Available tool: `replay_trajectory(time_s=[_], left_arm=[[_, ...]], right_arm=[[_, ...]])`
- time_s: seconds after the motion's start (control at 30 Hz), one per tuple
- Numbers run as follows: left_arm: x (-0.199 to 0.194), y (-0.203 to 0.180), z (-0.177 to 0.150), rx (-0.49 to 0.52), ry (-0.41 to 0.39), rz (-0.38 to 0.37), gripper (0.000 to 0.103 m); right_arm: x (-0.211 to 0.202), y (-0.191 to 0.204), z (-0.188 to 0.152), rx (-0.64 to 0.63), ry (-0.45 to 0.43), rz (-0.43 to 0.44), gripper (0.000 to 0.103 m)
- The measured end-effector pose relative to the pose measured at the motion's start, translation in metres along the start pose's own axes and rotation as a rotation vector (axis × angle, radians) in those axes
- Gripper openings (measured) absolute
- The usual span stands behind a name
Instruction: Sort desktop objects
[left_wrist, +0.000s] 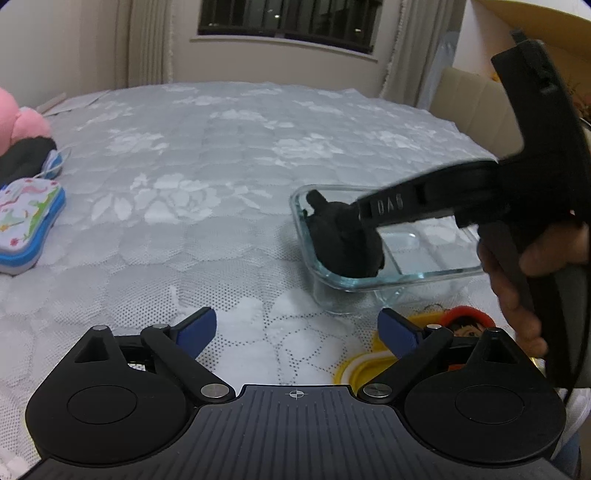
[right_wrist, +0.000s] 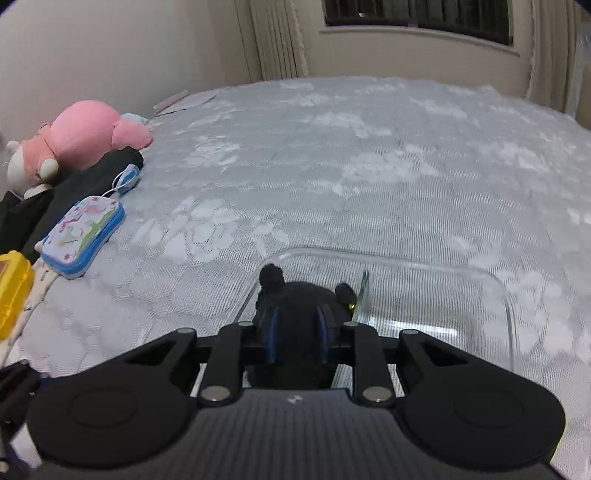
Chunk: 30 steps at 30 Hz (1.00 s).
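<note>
- Scene: table w/ pale grey lace cloth. Clear glass container, rectangular w/ a divider, sits right of centre.
- Right gripper: blue pads pressed close together, pinching a black plush toy by its body. In the left wrist view the toy sits low in the container's left compartment, against the near-left corner; can't tell if it touches the glass floor.
- Left gripper: spread wide, nothing between the blue pads, hovering over bare cloth near the container's front-left corner.
- Person's hand grips the right tool's handle at frame right.
- Step in hand, as I read it: drop the toy into the container.
- To do it well: get the toy fully inside the rim and left of the divider before letting go; lower till it rests, then spread pads slowly so the fuzz doesn't cling.
- Lift straight up afterwards, so the fingers don't catch the glass wall or drag the dish.
- Left tool could steady the container if it slides on the cloth.
- Next candidates, prob.: cartoon keychain w/ red cap just beside the left gripper's right pad; patterned blue-edged case, pink plush and yellow box far left.
</note>
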<state>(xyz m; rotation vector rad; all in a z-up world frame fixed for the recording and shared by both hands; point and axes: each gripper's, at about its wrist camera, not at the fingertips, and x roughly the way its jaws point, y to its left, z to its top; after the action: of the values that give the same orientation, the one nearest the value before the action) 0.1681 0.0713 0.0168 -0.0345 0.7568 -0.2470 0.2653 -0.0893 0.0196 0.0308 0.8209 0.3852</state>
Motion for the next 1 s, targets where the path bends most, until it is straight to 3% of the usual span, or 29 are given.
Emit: replay_trajectory(time_s=[0.3, 0.37, 0.47, 0.53, 0.63, 0.67, 0.8, 1.0], left_arm=[[0.000, -0.012, 0.000, 0.022, -0.003, -0.008, 0.098], [0.001, -0.014, -0.003, 0.030, 0.005, -0.007, 0.098], [0.003, -0.017, -0.006, 0.040, 0.020, -0.016, 0.099], [0.004, -0.019, -0.008, 0.050, 0.030, -0.022, 0.099], [0.001, -0.024, -0.010, 0.063, 0.027, -0.033, 0.099], [0.000, -0.025, -0.010, 0.067, 0.026, -0.037, 0.099], [0.001, -0.036, -0.013, 0.091, 0.037, -0.062, 0.101], [0.010, -0.063, -0.020, 0.173, 0.115, -0.079, 0.101]], right_arm=[[0.002, 0.000, -0.004, -0.033, -0.031, -0.024, 0.029], [-0.009, -0.001, -0.003, -0.043, -0.047, -0.024, 0.029], [-0.050, -0.004, -0.011, -0.072, -0.141, -0.028, 0.029], [-0.085, -0.009, -0.024, -0.084, -0.206, -0.054, 0.042], [-0.130, -0.016, -0.051, -0.095, -0.296, -0.096, 0.085], [-0.144, -0.019, -0.063, -0.101, -0.324, -0.110, 0.088], [-0.178, -0.026, -0.111, -0.123, -0.360, -0.141, 0.089], [-0.181, -0.038, -0.164, 0.003, -0.274, -0.104, 0.083]])
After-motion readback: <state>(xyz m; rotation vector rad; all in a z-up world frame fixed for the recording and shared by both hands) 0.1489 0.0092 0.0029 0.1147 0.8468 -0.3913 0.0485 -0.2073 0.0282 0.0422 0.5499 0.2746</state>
